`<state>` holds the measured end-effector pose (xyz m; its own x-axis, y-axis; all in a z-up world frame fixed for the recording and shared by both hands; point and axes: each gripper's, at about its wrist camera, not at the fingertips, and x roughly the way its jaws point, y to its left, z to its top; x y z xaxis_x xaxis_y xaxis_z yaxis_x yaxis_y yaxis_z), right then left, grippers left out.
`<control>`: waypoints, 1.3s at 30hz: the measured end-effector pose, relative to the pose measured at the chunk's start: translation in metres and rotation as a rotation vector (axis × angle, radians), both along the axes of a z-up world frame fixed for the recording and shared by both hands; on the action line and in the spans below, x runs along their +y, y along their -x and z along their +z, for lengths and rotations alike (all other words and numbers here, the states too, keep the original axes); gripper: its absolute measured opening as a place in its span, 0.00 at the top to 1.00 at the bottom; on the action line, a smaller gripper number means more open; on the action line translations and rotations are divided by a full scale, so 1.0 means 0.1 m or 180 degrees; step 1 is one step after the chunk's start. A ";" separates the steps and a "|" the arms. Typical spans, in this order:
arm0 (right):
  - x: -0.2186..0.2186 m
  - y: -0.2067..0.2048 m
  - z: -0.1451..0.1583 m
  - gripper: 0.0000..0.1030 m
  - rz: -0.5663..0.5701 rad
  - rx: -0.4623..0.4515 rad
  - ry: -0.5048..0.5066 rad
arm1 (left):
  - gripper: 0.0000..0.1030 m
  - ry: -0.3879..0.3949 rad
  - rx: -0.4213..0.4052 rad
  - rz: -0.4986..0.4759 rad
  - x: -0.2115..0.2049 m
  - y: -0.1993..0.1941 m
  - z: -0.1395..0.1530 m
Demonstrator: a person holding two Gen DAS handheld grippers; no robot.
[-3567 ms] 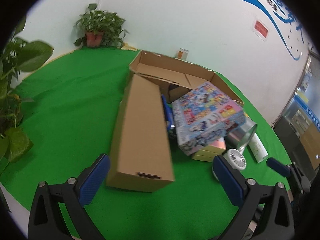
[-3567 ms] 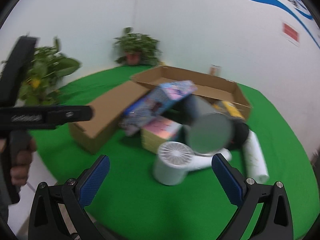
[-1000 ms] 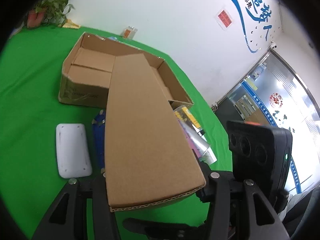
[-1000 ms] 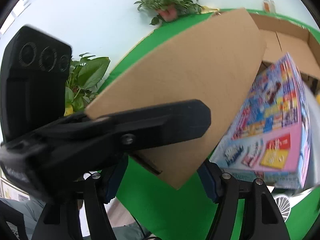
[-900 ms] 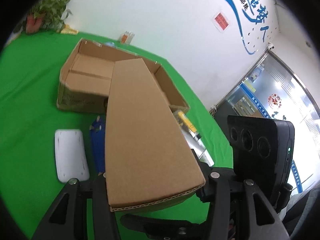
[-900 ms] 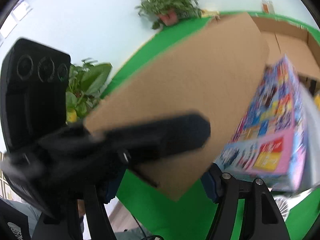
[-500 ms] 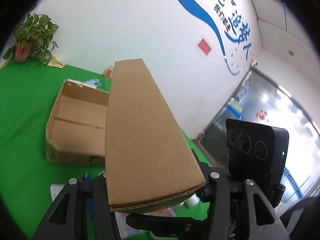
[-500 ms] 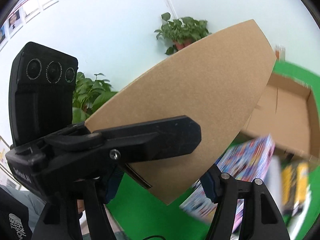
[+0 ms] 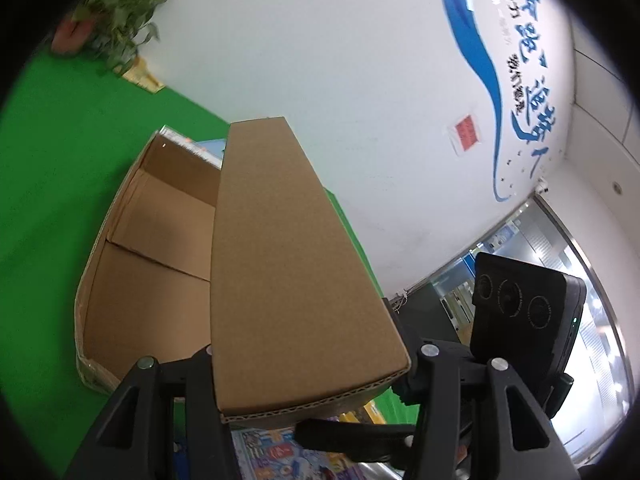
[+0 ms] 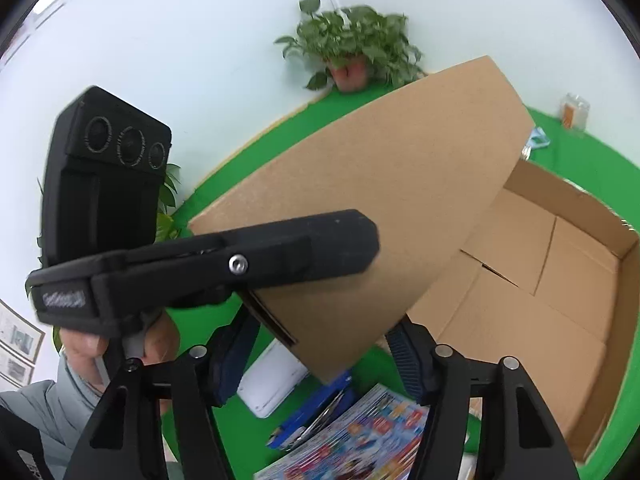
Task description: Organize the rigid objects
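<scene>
plain brown long box (image 9: 288, 272), green mat (image 9: 44, 168)

**Rig and operator: visible build**

Left gripper (image 9: 316, 364): matte black angular frame, silver screws at the finger pivots, black camera block with three round lenses, small green indicator light. Right gripper (image 10: 320, 354): black frame, silver screws, ribbed blue pads (image 10: 404, 364). Operator's hand (image 10: 120, 344): grey sleeve at the wrist.

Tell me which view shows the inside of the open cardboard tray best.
Right wrist view: the open cardboard tray shows most of its bare floor and far walls. In the left wrist view the held long box hides the right half of the tray.
</scene>
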<state>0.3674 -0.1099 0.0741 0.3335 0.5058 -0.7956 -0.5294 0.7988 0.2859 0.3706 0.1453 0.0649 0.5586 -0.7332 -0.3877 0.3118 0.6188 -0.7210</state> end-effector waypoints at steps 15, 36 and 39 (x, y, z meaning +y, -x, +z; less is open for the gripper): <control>-0.38 -0.24 -0.92 0.24 -0.0334 0.0706 -0.0378 | 0.49 0.0000 0.0685 0.0081 0.00 -0.30 -0.74; -0.45 -0.32 -1.25 0.44 -0.0417 0.0942 -0.0365 | 0.16 -0.1896 0.0356 0.0387 0.10 -0.17 -0.22; -0.48 -0.32 -1.25 0.42 -0.0460 0.0901 -0.0396 | 0.18 -0.1660 0.0389 0.0330 0.15 -0.27 -0.30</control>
<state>0.3998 -0.1574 -0.0512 0.1835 0.5684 -0.8020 -0.2990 0.8095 0.5053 0.3975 0.1603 0.0344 0.5459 -0.3698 -0.7519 0.1632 0.9271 -0.3375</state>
